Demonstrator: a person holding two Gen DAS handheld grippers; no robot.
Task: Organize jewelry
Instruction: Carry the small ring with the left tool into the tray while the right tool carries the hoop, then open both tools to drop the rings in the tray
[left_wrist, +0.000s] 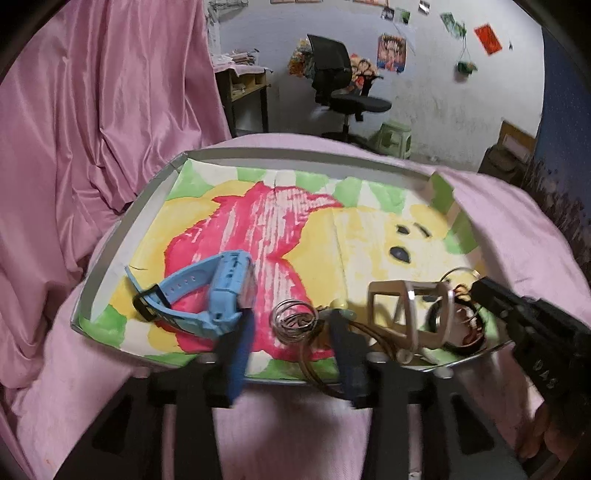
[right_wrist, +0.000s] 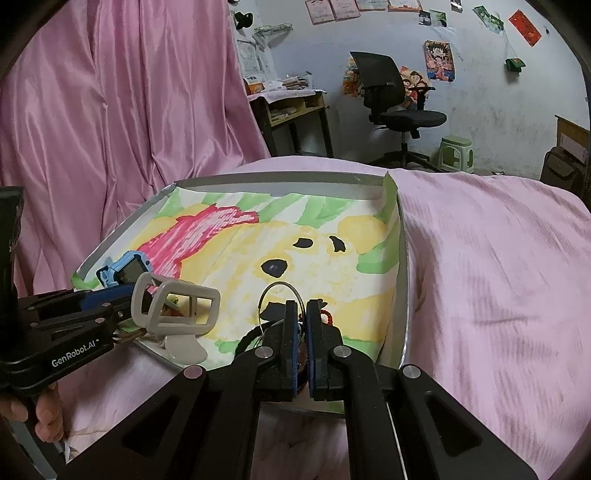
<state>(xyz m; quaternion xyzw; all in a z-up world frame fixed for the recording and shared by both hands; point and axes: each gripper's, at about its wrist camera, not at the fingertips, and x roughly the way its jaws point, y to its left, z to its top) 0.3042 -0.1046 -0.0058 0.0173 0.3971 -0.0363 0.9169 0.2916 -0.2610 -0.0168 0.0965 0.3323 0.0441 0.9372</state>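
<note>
A shallow box (left_wrist: 122, 236) lined with a painted sheet lies on the pink bedding; it also shows in the right wrist view (right_wrist: 229, 182). In it lie a blue watch (left_wrist: 207, 295), a coiled wire ring (left_wrist: 295, 319), brown cords (left_wrist: 373, 332) and a beige open-frame stand (left_wrist: 410, 314). My left gripper (left_wrist: 291, 332) is open at the box's near edge, its fingers either side of the wire ring. My right gripper (right_wrist: 302, 314) is shut on a thin wire hoop (right_wrist: 280, 295) with a red bead string (right_wrist: 327, 316) beside it. The stand (right_wrist: 177, 306) and watch (right_wrist: 125, 269) sit to its left.
Pink curtain (left_wrist: 92, 110) hangs at the left. Pink bedding (right_wrist: 498, 277) spreads right of the box. Beyond the bed stand a black office chair (left_wrist: 340, 85), a desk (left_wrist: 243, 85) and a green stool (left_wrist: 395, 136).
</note>
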